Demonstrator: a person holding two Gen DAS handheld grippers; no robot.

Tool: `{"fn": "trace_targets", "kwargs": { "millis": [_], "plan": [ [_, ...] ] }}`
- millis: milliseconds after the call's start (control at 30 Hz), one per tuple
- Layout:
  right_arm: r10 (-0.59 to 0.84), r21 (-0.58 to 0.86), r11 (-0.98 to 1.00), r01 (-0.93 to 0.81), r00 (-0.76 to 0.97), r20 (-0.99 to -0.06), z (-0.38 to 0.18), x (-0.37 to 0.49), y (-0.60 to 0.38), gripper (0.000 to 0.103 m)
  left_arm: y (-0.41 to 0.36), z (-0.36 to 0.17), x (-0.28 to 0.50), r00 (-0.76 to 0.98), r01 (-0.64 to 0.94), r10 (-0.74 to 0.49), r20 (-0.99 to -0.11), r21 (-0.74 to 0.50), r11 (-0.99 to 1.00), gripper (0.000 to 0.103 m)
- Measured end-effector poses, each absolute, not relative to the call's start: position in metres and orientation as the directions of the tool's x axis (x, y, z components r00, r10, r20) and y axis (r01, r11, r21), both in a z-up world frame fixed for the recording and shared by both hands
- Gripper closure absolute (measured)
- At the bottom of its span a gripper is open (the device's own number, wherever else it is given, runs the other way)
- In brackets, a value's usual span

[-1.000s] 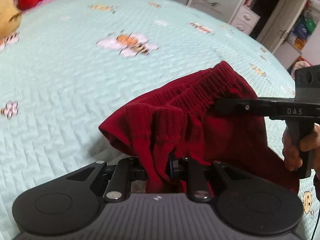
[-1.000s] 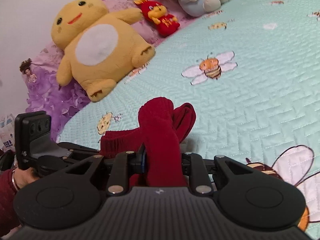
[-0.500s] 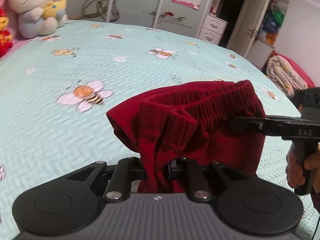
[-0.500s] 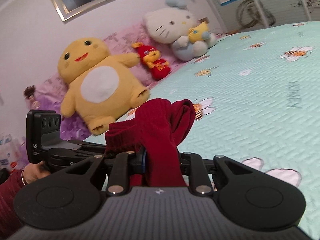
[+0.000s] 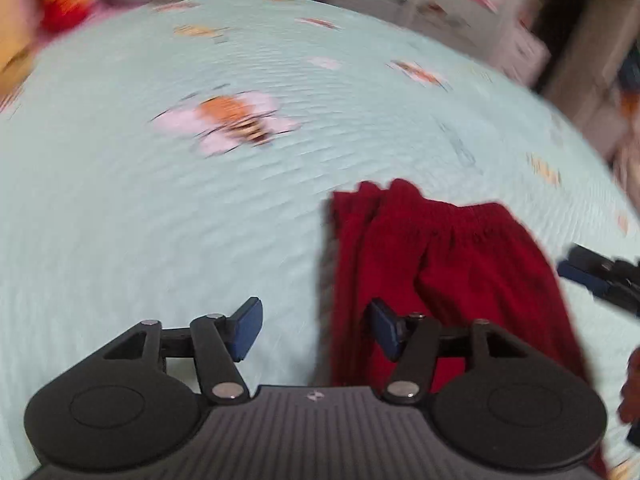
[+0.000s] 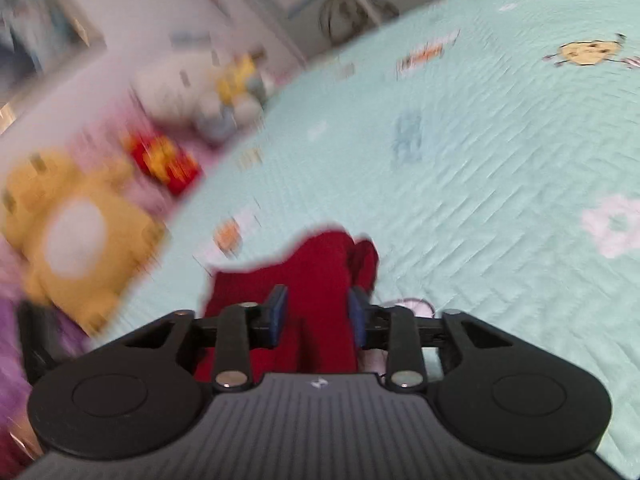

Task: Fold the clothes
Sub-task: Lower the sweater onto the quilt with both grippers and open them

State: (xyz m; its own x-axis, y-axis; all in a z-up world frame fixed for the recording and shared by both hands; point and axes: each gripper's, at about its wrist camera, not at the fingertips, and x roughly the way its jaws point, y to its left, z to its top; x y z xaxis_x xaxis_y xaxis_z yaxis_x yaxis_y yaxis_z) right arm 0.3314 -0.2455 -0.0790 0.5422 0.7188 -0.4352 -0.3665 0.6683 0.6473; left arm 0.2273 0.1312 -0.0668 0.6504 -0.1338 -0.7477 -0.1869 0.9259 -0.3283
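Red trousers (image 5: 448, 272) lie on the pale green bed quilt (image 5: 160, 216); the left gripper (image 5: 316, 328), jaws just opening, is released, and the right gripper (image 6: 316, 316), also opening, straddles the cloth loosely

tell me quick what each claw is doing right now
left claw: open, just released the dark red knit garment.
right claw: opening, garment between its pads, apparently not gripped.

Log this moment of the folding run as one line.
phase: release | left gripper: open, just opened | right gripper: just opening, astride red garment | garment: on bedspread
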Motion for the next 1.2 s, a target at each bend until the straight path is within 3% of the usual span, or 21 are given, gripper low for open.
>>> {"fn": "trace_targets", "kwargs": {
  "millis": [167,267,367,500,567,600,633,700,733,1033,1200],
  "plan": [
    [0.764,0.732,0.598,-0.328,0.509,-0.396,-0.064,0.264,-0.305,0.055,0.133,-0.075,0.135,0.614,-0.206,-0.338,-0.714,-0.558,0.804,0.034],
    [0.764,0.743,0.603,-0.291,0.481,-0.431,-0.074,0.213,-0.332,0.044,0.121,-0.089,0.102,0.582,-0.233,-0.380,-0.719,-0.595,0.769,0.034],
    [0.740,0.732,0.637,-0.242,0.457,-0.493,-0.096,0.183,-0.346,0.042,0.114,-0.094,0.095,0.599,-0.223,-0.385,-0.702,-0.608,0.762,0.030],
    [0.802,0.792,0.560,-0.241,0.396,-0.447,-0.116,0.180,-0.335,0.040,0.115,-0.097,0.102,0.606,-0.242,-0.415,-0.679,-0.654,0.716,0.029],
    [0.814,0.781,0.555,-0.287,0.381,-0.439,-0.120,0.186,-0.322,0.040,0.113,-0.096,0.105,0.601,-0.237,-0.420,-0.680,-0.653,0.719,0.037],
    [0.820,0.774,0.552,-0.310,0.371,-0.436,-0.120,0.188,-0.316,0.041,0.110,-0.096,0.105,0.591,-0.233,-0.428,-0.684,-0.653,0.721,0.067],
    [0.824,0.775,0.549,-0.312,0.359,-0.439,-0.121,0.190,-0.312,0.044,0.108,-0.098,0.106,0.579,-0.236,-0.442,-0.685,-0.661,0.713,0.084],
    [0.826,0.783,0.549,-0.292,0.331,-0.456,-0.120,0.191,-0.306,0.083,0.105,-0.098,0.105,0.584,-0.232,-0.439,-0.683,-0.658,0.716,0.086],
    [0.827,0.786,0.550,-0.283,0.311,-0.467,-0.120,0.191,-0.304,0.094,0.105,-0.095,0.104,0.589,-0.225,-0.440,-0.678,-0.661,0.716,0.088],
    [0.833,0.764,0.540,-0.355,0.359,-0.422,-0.053,0.112,-0.327,0.095,0.089,-0.052,0.057,0.545,-0.088,-0.528,-0.651,-0.671,0.737,0.090],
    [0.852,0.786,0.512,-0.347,0.322,-0.413,-0.054,0.040,-0.359,0.095,0.066,-0.073,0.013,0.456,-0.080,-0.552,-0.698,-0.650,0.756,0.088]
  ]
}}
